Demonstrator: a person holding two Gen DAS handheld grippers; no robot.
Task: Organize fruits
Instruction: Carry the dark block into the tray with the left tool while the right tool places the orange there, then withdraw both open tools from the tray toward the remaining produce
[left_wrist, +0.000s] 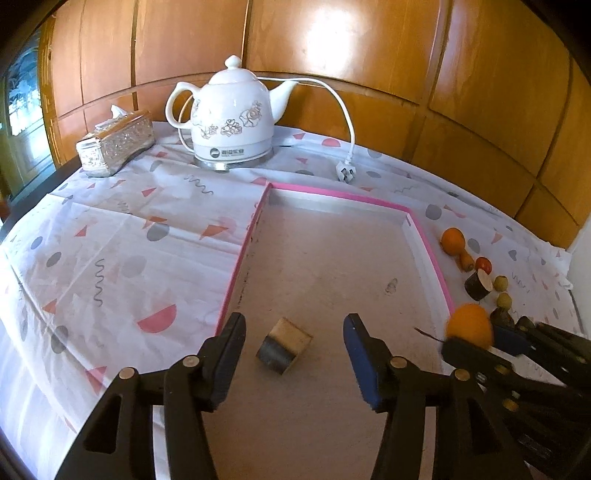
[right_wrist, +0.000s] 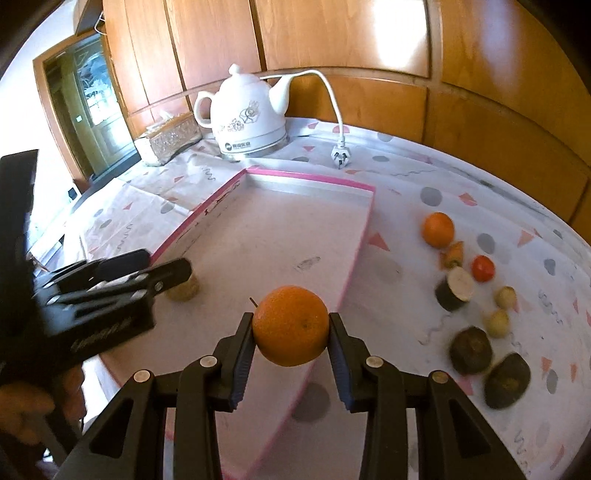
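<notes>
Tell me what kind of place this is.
Likely a home dining or living room, not a lab: a white floral ceramic electric kettle and a glittery silver tissue box sit on a patterned plastic tablecloth, backed by glossy orange wood wall panels.

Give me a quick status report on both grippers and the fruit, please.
Left gripper open over cut chunk in pink-rimmed tray. Right gripper shut on orange at tray's edge. Rest of fruit on cloth; nothing in the way.
</notes>
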